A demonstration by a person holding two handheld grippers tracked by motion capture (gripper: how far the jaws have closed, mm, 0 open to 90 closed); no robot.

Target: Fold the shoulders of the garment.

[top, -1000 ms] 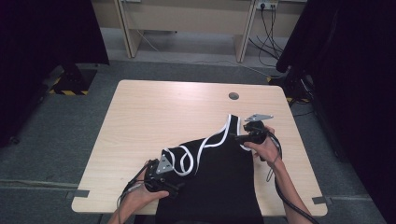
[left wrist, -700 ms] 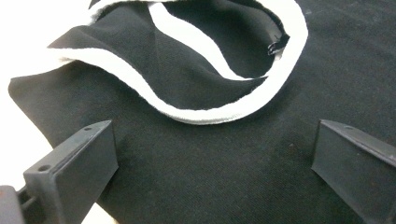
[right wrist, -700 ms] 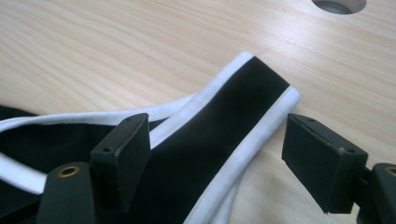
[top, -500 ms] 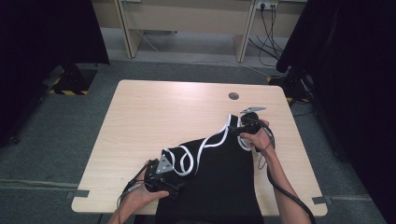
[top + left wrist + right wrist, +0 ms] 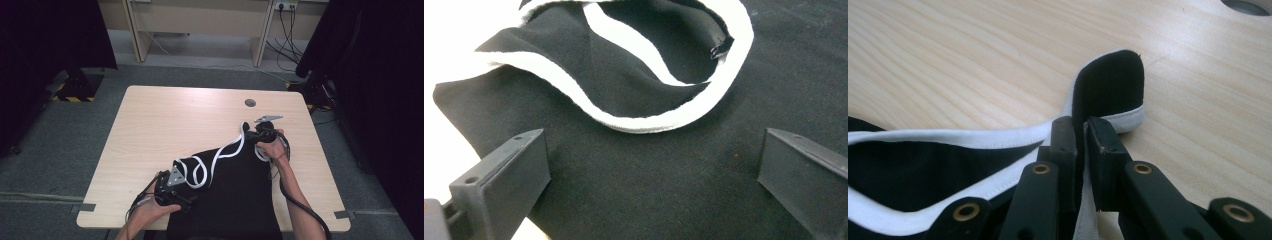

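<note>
A black garment [image 5: 235,190] with white-trimmed edges lies on the near half of the wooden table [image 5: 175,120] and hangs over its front edge. My right gripper [image 5: 251,134] has just closed its jaws on the garment's far strap [image 5: 1110,82], black cloth with a white band pinched between the pads. My left gripper [image 5: 187,197] rests at the garment's near left corner with its jaws wide open over flat black cloth [image 5: 649,185], nothing pinched. A white-banded opening [image 5: 659,100] curls just beyond those jaws.
A round cable hole [image 5: 250,103] sits in the table near its far right. Light desk legs [image 5: 262,40] and cables stand on the floor behind. Dark curtains hang at both sides. Bare wood spans the table's far and left parts.
The right hand slid a little left and toward me along the strap, and its jaws went from open to shut on the strap. The left hand stayed put.
</note>
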